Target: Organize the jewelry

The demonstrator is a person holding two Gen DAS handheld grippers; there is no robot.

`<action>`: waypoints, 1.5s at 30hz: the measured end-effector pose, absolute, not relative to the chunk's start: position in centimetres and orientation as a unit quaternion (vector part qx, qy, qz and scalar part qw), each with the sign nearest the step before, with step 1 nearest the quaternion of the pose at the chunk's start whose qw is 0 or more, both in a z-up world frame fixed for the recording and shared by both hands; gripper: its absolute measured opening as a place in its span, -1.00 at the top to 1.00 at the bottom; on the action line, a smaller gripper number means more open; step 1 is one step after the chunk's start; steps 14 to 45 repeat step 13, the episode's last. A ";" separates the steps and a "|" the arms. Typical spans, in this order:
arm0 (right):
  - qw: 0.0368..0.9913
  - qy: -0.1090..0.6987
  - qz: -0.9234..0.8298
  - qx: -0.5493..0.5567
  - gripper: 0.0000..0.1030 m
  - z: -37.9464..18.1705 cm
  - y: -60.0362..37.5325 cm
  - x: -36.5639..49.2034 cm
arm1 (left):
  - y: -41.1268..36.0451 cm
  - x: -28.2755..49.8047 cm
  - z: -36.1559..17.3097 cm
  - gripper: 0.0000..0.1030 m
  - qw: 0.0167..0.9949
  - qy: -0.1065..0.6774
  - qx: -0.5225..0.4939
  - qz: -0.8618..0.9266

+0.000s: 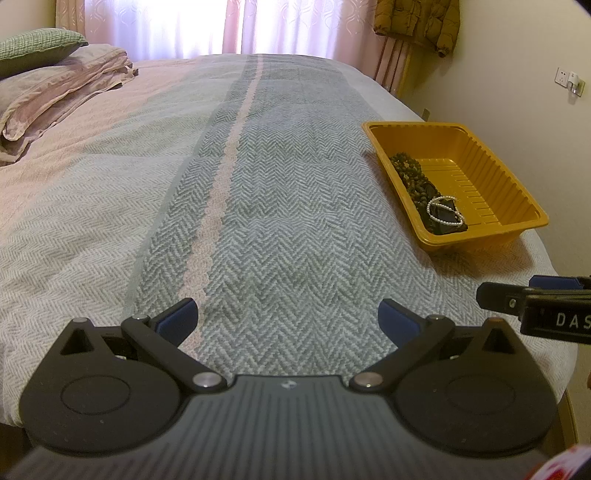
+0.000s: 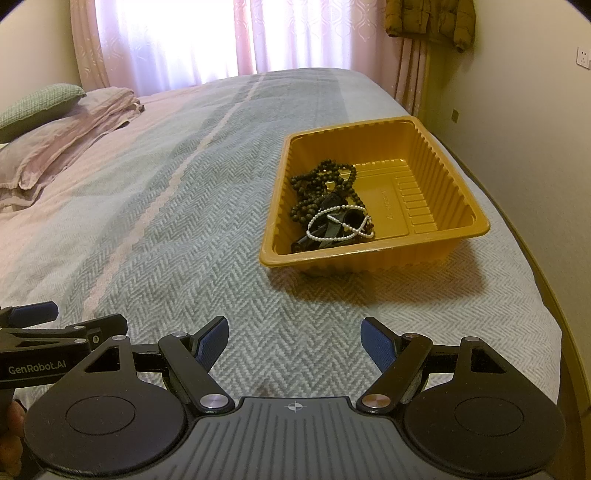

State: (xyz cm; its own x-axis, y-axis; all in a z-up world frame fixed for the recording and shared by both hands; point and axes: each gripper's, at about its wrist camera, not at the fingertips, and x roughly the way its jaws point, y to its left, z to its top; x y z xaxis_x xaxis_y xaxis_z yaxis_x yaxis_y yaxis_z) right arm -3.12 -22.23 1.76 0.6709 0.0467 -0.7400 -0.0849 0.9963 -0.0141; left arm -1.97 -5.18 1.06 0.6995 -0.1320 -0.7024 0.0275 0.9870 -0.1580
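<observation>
A yellow plastic tray [image 2: 454,218] sits on the bed, near its right edge; it also shows in the left wrist view [image 1: 491,173]. Inside it lie a dark brown bead necklace [image 2: 325,179], a white pearl bracelet [image 2: 338,225] and a black item under the pearls. They also show in the left wrist view, beads [image 1: 406,170] and pearls [image 1: 445,212]. My left gripper [image 1: 288,314] is open and empty over the bedspread, left of the tray. My right gripper [image 2: 294,341] is open and empty, in front of the tray.
The bed has a grey and pink herringbone cover [image 2: 184,229]. Pillows [image 2: 55,125] lie at the far left. Curtains [image 2: 177,37] and a hanging brown jacket [image 2: 428,22] are behind. The bed's right edge runs close past the tray, beside the wall.
</observation>
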 end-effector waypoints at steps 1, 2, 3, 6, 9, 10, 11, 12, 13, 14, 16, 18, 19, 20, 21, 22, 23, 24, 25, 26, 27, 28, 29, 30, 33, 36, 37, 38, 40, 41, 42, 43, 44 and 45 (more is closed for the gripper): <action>0.914 0.404 0.036 -0.023 -0.52 1.8 -22.2 -3.1 | -5.2 -2.0 1.1 -1.00 0.919 0.385 -0.067 -0.044; 0.914 0.404 0.037 -0.023 -0.52 1.8 -22.2 -3.1 | -5.2 -1.9 1.1 -1.00 0.919 0.385 -0.067 -0.043; 0.914 0.404 0.037 -0.024 -0.52 1.8 -22.2 -3.1 | -5.2 -1.9 1.1 -1.00 0.919 0.385 -0.067 -0.043; 0.914 0.403 0.036 -0.023 -0.52 1.8 -22.2 -3.1 | -5.2 -1.9 1.1 -1.00 0.919 0.385 -0.068 -0.043; 0.914 0.403 0.037 -0.023 -0.52 1.8 -22.2 -3.1 | -5.1 -2.0 1.2 -1.00 0.922 0.378 -0.070 -0.043; 0.914 0.403 0.037 -0.023 -0.52 1.8 -22.2 -3.1 | -5.0 -2.0 1.2 -1.00 0.924 0.373 -0.071 -0.044; 0.914 0.403 0.038 -0.022 -0.52 1.9 -22.2 -3.1 | -4.9 -2.0 1.3 -1.00 0.925 0.370 -0.072 -0.046; 0.914 0.403 0.039 -0.022 -0.52 1.9 -22.2 -3.1 | -4.9 -1.9 1.3 -1.00 0.926 0.369 -0.073 -0.046; 0.914 0.403 0.039 -0.022 -0.52 1.9 -22.1 -3.1 | -4.8 -1.9 1.4 -1.00 0.926 0.367 -0.073 -0.047; 0.914 0.403 0.039 -0.022 -0.52 1.9 -22.1 -3.1 | -4.8 -1.9 1.4 -1.00 0.926 0.367 -0.073 -0.047; 0.914 0.403 0.039 -0.022 -0.52 1.9 -22.1 -3.1 | -4.8 -1.9 1.4 -1.00 0.926 0.367 -0.073 -0.047; 0.914 0.403 0.039 -0.022 -0.52 1.9 -22.1 -3.1 | -4.8 -1.9 1.4 -1.00 0.926 0.367 -0.073 -0.047; 0.914 0.403 0.039 -0.022 -0.52 1.9 -22.1 -3.1 | -4.8 -1.9 1.4 -1.00 0.926 0.367 -0.073 -0.047; 0.914 0.403 0.039 -0.022 -0.52 1.9 -22.1 -3.1 | -4.8 -1.9 1.4 -1.00 0.926 0.367 -0.073 -0.047; 0.914 0.403 0.039 -0.022 -0.52 1.9 -22.1 -3.1 | -4.8 -1.9 1.4 -1.00 0.926 0.367 -0.073 -0.047; 0.914 0.403 0.039 -0.022 -0.52 1.9 -22.1 -3.1 | -4.8 -1.9 1.4 -1.00 0.926 0.367 -0.073 -0.047; 0.914 0.403 0.039 -0.022 -0.52 1.9 -22.1 -3.1 | -4.8 -1.9 1.4 -1.00 0.926 0.367 -0.073 -0.047; 0.914 0.403 0.039 -0.022 -0.52 1.9 -22.1 -3.1 | -4.8 -1.9 1.4 -1.00 0.926 0.367 -0.073 -0.047; 0.914 0.403 0.039 -0.022 -0.52 1.9 -22.1 -3.1 | -4.8 -1.9 1.4 -1.00 0.926 0.367 -0.073 -0.047; 0.914 0.403 0.039 -0.022 -0.52 1.9 -22.1 -3.1 | -4.8 -1.9 1.4 -1.00 0.926 0.367 -0.073 -0.047; 0.914 0.403 0.039 -0.022 -0.52 1.9 -22.1 -3.1 | -4.8 -1.9 1.4 -1.00 0.926 0.367 -0.073 -0.047; 0.914 0.403 0.039 -0.022 -0.52 1.9 -22.1 -3.1 | -4.8 -1.9 1.4 -1.00 0.926 0.367 -0.073 -0.047; 0.914 0.403 0.039 -0.022 -0.52 1.9 -22.1 -3.1 | -4.8 -1.9 1.4 -1.00 0.926 0.367 -0.073 -0.047; 0.914 0.403 0.039 -0.022 -0.52 1.9 -22.1 -3.1 | -4.8 -1.9 1.4 -1.00 0.926 0.367 -0.073 -0.047; 0.914 0.403 0.039 -0.022 -0.52 1.9 -22.1 -3.1 | -4.8 -1.9 1.4 -1.00 0.926 0.367 -0.073 -0.047; 0.914 0.403 0.039 -0.022 -0.52 1.9 -22.1 -3.1 | -4.8 -1.9 1.4 -1.00 0.926 0.367 -0.073 -0.047; 0.914 0.403 0.039 -0.022 -0.52 1.9 -22.1 -3.1 | -4.8 -1.9 1.4 -1.00 0.926 0.367 -0.073 -0.047; 0.914 0.403 0.039 -0.022 -0.52 1.9 -22.1 -3.1 | -4.8 -1.9 1.4 -1.00 0.926 0.367 -0.073 -0.047; 0.914 0.403 0.039 -0.022 -0.52 1.9 -22.1 -3.1 | -4.8 -1.9 1.4 -1.00 0.926 0.367 -0.073 -0.047; 0.914 0.403 0.039 -0.022 -0.52 1.9 -22.1 -3.1 | -4.8 -1.9 1.4 -1.00 0.926 0.367 -0.073 -0.047; 0.914 0.403 0.039 -0.022 -0.52 1.9 -22.1 -3.1 | -4.8 -1.9 1.4 -1.00 0.926 0.367 -0.073 -0.047; 0.914 0.403 0.039 -0.022 -0.52 1.9 -22.1 -3.1 | -4.8 -1.9 1.4 -1.00 0.926 0.367 -0.073 -0.047; 0.914 0.403 0.039 -0.022 -0.52 1.9 -22.1 -3.1 | -4.8 -1.9 1.4 -1.00 0.926 0.367 -0.073 -0.047; 0.914 0.403 0.039 -0.022 -0.52 1.9 -22.1 -3.1 | -4.8 -1.9 1.4 -1.00 0.926 0.367 -0.073 -0.047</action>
